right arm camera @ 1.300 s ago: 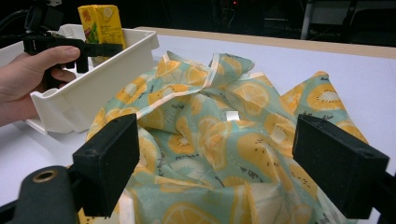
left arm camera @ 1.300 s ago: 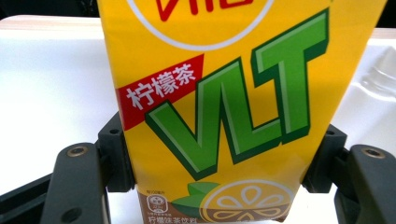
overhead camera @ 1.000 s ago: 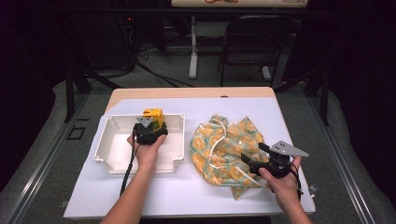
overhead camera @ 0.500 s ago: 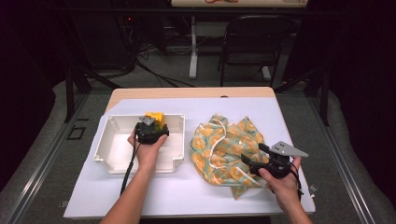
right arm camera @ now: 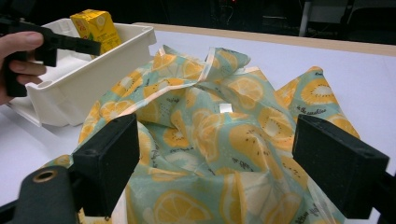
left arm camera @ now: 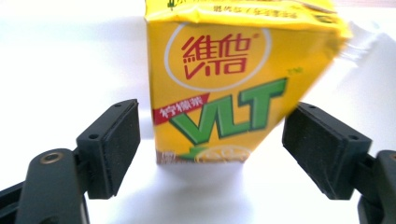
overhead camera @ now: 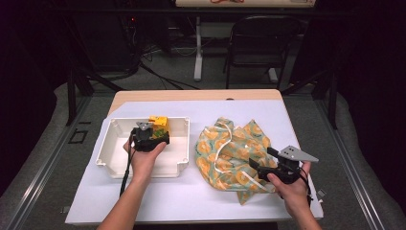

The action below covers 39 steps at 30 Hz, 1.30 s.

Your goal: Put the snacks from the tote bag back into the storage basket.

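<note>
"VLT" in green and red Chinese characters "維他" on the yellow drink carton (left arm camera: pixel 224 84).

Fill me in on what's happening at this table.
A person works with a gripper in each hand. The left gripper has just been opening; its pads stand clear of the yellow drink carton, which sits in the white tray. The right gripper hovers open over the fruit-print cloth bag beside the tray.

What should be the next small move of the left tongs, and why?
Probably lift the left tongs away from the yellow drink carton. Their jaws have just been opening, both pads stand clear of its sides, and the carton stands upright in the white tray, so it looks released.
</note>
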Available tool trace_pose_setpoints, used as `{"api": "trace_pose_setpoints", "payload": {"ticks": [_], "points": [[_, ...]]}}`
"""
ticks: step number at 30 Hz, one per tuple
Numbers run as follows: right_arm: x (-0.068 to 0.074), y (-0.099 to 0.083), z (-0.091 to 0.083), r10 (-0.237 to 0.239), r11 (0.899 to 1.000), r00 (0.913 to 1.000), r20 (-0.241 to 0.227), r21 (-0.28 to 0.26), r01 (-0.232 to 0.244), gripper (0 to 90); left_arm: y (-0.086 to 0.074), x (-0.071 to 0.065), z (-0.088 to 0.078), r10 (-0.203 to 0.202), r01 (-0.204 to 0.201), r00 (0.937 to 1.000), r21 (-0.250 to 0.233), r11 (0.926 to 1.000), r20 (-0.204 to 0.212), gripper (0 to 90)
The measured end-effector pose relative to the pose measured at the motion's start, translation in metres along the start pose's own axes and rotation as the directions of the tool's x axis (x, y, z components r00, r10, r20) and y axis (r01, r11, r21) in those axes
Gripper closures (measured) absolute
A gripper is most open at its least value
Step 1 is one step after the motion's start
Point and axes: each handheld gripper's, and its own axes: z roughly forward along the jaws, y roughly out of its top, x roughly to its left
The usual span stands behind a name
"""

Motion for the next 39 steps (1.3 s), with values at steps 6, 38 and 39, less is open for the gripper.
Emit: {"api": "trace_pose_setpoints", "payload": {"ticks": [6, 38, 39], "points": [[0.0, 0.001, 0.0, -0.003, 1.0, 1.0, 0.002, 0.002, 0.003, 14.4, -0.01, 0.001, -0.008, -0.031, 0.033, 0.998, 0.034, 0.9989, -0.055, 51.3], [0.0, -0.002, 0.001, -0.016, 1.0, 0.9998, 0.01, 0.017, 0.016, 14.4, -0.007, 0.007, -0.039, -0.004, 0.007, 0.989, -0.017, 0.9998, 0.148, 15.3], [0.0, -0.002, 0.001, -0.014, 1.0, 0.9998, 0.012, 0.014, 0.014, 14.4, -0.007, 0.008, -0.042, -0.001, 0.005, 0.987, -0.026, 0.9996, 0.161, 14.1]]}}
